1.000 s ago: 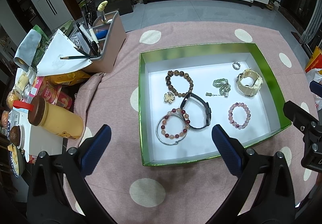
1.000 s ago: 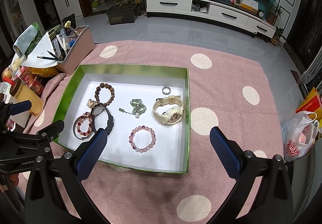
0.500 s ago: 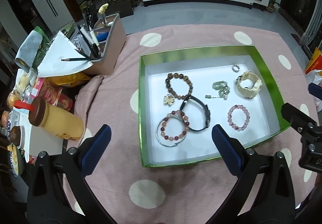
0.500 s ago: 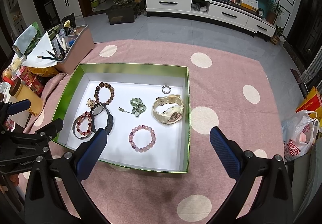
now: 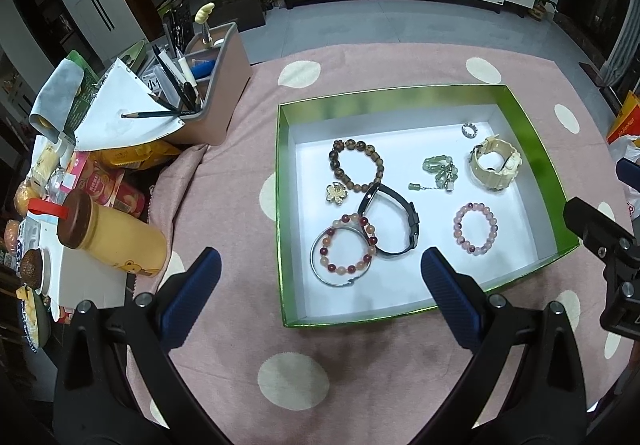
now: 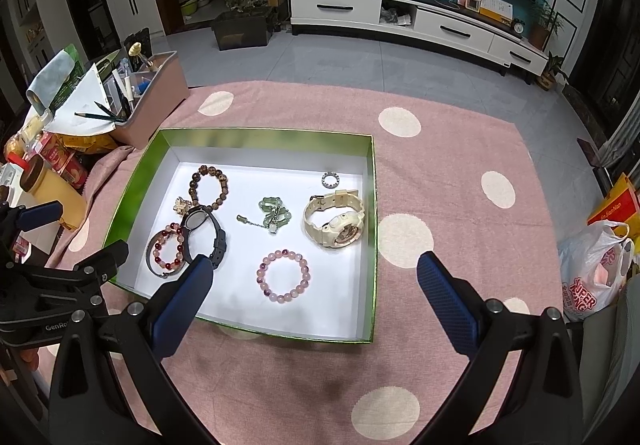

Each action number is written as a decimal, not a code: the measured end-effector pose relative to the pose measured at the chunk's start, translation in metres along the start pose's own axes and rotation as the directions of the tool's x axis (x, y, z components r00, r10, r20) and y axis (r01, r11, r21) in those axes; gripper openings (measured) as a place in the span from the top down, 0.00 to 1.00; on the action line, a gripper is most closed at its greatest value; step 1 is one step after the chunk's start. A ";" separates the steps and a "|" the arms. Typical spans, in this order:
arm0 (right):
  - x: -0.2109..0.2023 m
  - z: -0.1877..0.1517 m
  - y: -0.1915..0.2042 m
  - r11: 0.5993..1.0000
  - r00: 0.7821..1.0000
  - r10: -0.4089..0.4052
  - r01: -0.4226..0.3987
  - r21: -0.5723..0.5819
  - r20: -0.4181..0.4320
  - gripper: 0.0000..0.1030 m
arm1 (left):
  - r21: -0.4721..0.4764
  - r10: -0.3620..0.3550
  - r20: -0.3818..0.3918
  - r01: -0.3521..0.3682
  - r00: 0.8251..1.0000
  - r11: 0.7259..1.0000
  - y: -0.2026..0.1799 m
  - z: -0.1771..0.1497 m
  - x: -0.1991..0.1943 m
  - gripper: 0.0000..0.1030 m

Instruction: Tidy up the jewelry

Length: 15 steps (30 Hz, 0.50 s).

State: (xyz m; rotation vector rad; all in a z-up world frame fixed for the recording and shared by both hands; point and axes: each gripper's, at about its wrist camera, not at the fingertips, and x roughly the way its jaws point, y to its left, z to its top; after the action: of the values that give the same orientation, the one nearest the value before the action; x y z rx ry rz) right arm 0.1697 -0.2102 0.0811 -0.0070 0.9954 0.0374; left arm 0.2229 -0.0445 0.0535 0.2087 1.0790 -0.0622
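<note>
Left gripper (image 5: 320, 265): jaws spread wide, empty, poised above the near-left part of the tray.
Right gripper (image 6: 312, 277): jaws spread wide, empty, poised above the near-right part of the tray.
Tray (image 5: 400, 103): green-walled, white-floored, flat on the pink dotted cloth (image 5: 288, 333); near wall between the left jaws, right wall just inside the right jaw tip of the right gripper.
Red bead bracelet (image 5: 348, 241): just ahead of the left jaws, between the tips, lying inside a thin metal bangle (image 5: 320, 269).
Black watch (image 5: 394, 221): ahead of the left jaws, toward the right tip, overlapping the red bead bracelet; in the right wrist view its strap sits just ahead of the left tip.
Pink bead bracelet (image 6: 283, 276): between the right jaws, just ahead of the tips, apart from the other pieces.
Brown bead bracelet (image 5: 356, 165): farther ahead of the left jaws, touching the black watch.
Gold flower charm (image 5: 336, 192): just beside the brown bead bracelet, on its near left.
Cream watch (image 6: 334, 223): ahead of the right jaws, near the tray's right wall.
Green bead piece (image 6: 272, 215): ahead of the right jaws, mid-tray, with a short chain.
Small ring (image 6: 330, 179): beyond the cream watch, near the far right corner.
Pen holder (image 5: 216, 85): well left of the left jaws, off the tray.
Yellow bottle (image 5: 112, 237): outside the left tip, lying on its side.
</note>
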 end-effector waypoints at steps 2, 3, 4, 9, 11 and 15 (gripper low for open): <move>-0.001 0.000 0.000 1.000 1.000 0.000 0.000 -0.001 0.000 0.01 | -0.001 0.001 0.000 -0.001 1.000 1.000 0.000 0.000 -0.001 0.02; -0.001 0.000 0.000 1.000 1.000 0.000 0.000 -0.001 0.000 0.01 | -0.001 0.001 0.001 -0.001 1.000 1.000 0.000 0.000 -0.001 0.02; -0.001 0.000 0.000 1.000 1.000 0.000 0.000 -0.001 0.000 0.01 | 0.000 0.001 0.002 -0.001 1.000 1.000 0.000 0.000 -0.001 0.02; -0.001 0.000 0.000 1.000 1.000 0.000 0.000 -0.001 0.000 0.01 | 0.000 0.001 0.002 -0.001 1.000 1.000 0.000 0.001 -0.001 0.02; -0.001 0.000 0.000 1.000 1.000 0.000 0.000 -0.001 0.001 0.01 | -0.001 0.001 0.001 -0.001 1.000 1.000 0.001 0.001 -0.002 0.02; -0.001 0.000 0.000 1.000 1.000 0.000 0.000 0.000 0.001 0.01 | 0.001 0.004 0.003 -0.004 1.000 1.000 0.001 0.000 -0.002 0.02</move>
State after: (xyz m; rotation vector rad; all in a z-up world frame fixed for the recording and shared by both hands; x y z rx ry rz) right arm 0.1691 -0.2099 0.0818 -0.0071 0.9947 0.0374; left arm 0.2224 -0.0438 0.0553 0.2111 1.0759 -0.0597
